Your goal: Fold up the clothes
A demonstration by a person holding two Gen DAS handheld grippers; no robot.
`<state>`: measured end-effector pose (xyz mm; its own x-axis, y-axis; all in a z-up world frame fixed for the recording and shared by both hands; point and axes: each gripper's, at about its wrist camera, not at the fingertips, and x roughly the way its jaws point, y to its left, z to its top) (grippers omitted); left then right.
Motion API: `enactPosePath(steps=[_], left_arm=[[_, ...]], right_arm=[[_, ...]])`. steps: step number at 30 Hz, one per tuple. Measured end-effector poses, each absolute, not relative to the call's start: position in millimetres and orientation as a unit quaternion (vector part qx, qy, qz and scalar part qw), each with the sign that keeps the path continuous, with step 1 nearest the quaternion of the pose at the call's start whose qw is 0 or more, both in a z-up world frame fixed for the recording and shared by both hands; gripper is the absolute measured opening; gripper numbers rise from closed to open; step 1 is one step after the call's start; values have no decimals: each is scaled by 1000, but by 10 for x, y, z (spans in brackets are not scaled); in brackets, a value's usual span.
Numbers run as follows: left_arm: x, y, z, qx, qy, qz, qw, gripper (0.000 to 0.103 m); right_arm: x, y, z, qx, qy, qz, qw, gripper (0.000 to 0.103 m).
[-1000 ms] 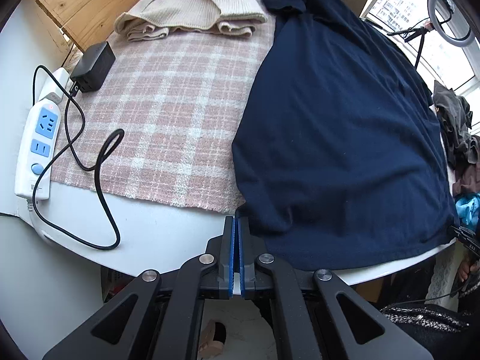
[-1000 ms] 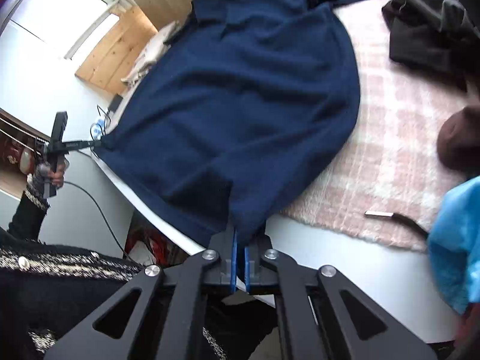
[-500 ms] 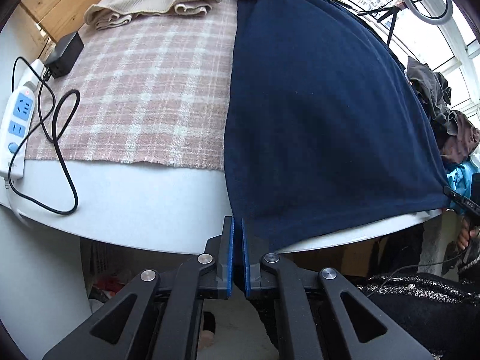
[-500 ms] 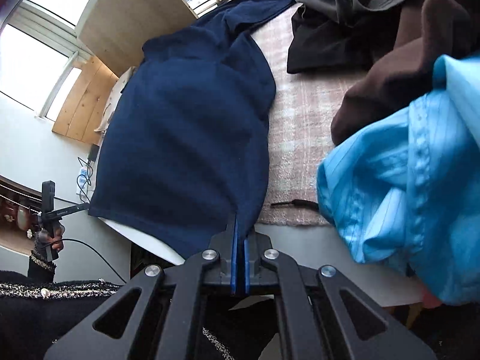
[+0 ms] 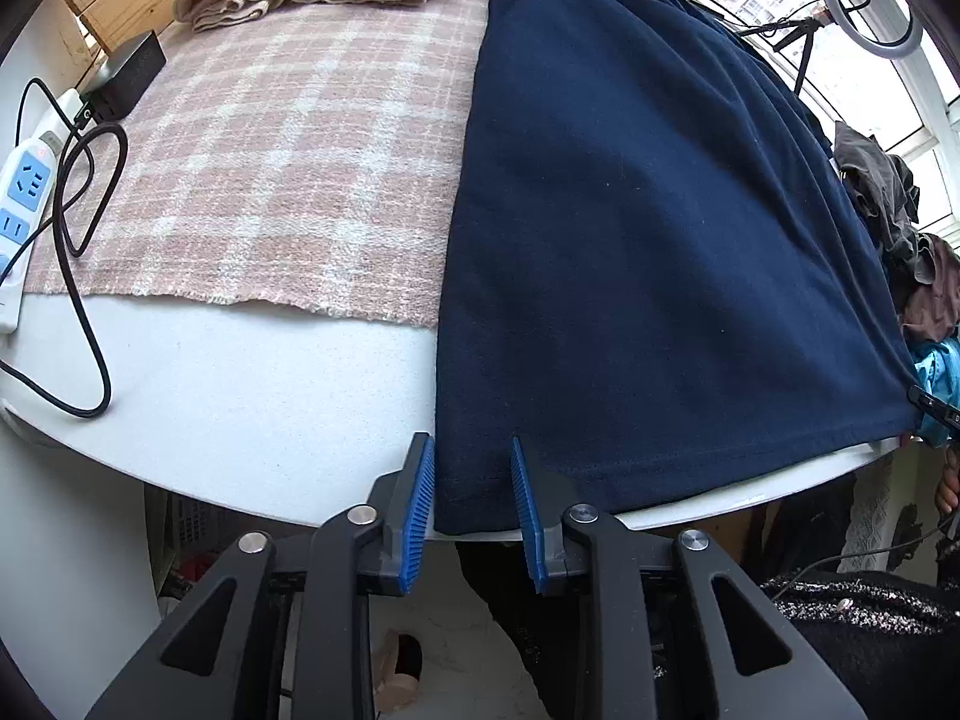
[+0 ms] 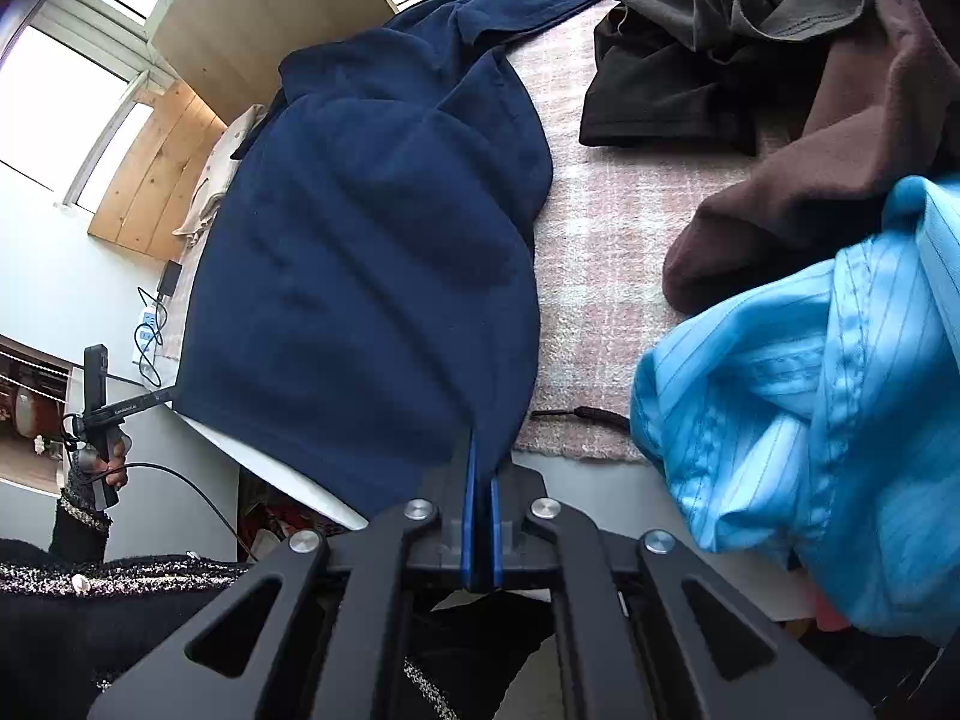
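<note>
A soft, matte navy shirt (image 5: 630, 228) lies flat over the fuzzy plaid cloth (image 5: 270, 168) and white table (image 5: 240, 396), its hem between the spread left claw (image 5: 471, 504) and pinched in the right claw (image 6: 480, 516), whose tips it hides.

white table (image 5: 252, 396) — plaid blanket (image 5: 270, 180), power strip (image 5: 24, 192)

Navy shirt (image 5: 630, 228) matt soft knit, plaid mat (image 5: 270, 180) fuzzy woven cloth, table (image 5: 240, 408) smooth matt white.
</note>
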<state>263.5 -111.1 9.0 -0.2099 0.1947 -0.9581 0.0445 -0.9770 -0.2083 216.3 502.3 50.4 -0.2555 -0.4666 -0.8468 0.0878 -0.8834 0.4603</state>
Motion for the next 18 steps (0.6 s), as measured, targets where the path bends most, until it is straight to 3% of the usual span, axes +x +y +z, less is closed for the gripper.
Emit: enactPosePath(steps=[7, 8, 9, 10, 18], left_arm=[[2730, -1387, 521, -596, -109, 795, 16, 1], [2755, -1455, 607, -590, -111, 799, 9, 1], [2781, -1523, 694, -585, -114, 803, 2, 1], [2777, -1589, 747, -581, -114, 806, -7, 1], [2546, -1727, 618, -601, -79, 795, -38, 1]], right_arm=[[2220, 4843, 685, 561, -185, -776, 220, 9], [2246, 4758, 717, 559, -180, -773, 240, 15], [2276, 4698, 728, 557, -176, -772, 251, 35], [2304, 4671, 716, 553, -174, -774, 253, 47], [2529, 4838, 308, 558, -221, -770, 216, 47]])
